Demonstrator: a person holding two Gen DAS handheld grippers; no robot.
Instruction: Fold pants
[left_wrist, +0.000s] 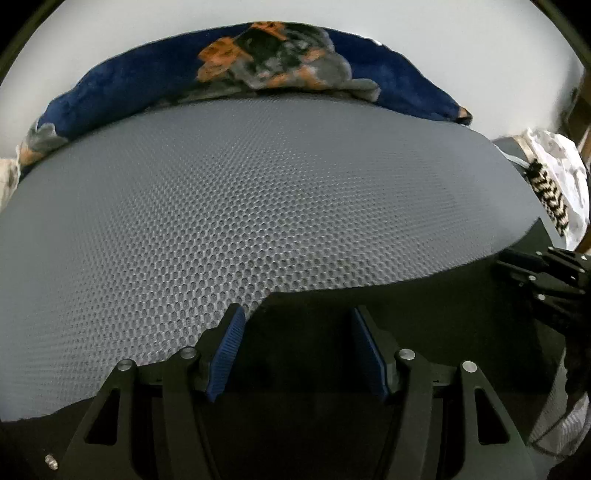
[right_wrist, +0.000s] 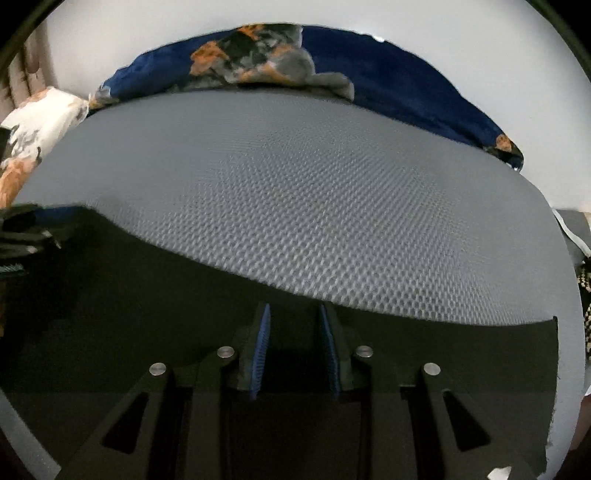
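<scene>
Black pants (left_wrist: 369, 306) lie flat on a grey honeycomb mat (left_wrist: 240, 206), filling the near part of both views (right_wrist: 147, 295). My left gripper (left_wrist: 297, 325) is open, its blue pads low over the pants near their far edge, with nothing between them. My right gripper (right_wrist: 295, 321) is open too, narrower, over the black cloth just short of its edge. The right gripper shows at the right edge of the left wrist view (left_wrist: 546, 269); the left one shows at the left edge of the right wrist view (right_wrist: 26, 232).
A dark blue blanket with orange and grey print (left_wrist: 258, 62) lies bunched along the mat's far side (right_wrist: 277, 55). White patterned cloth (left_wrist: 561, 177) and a black-and-white braided cord (left_wrist: 550, 199) sit at the right. White and orange cloth (right_wrist: 33, 122) lies at the left.
</scene>
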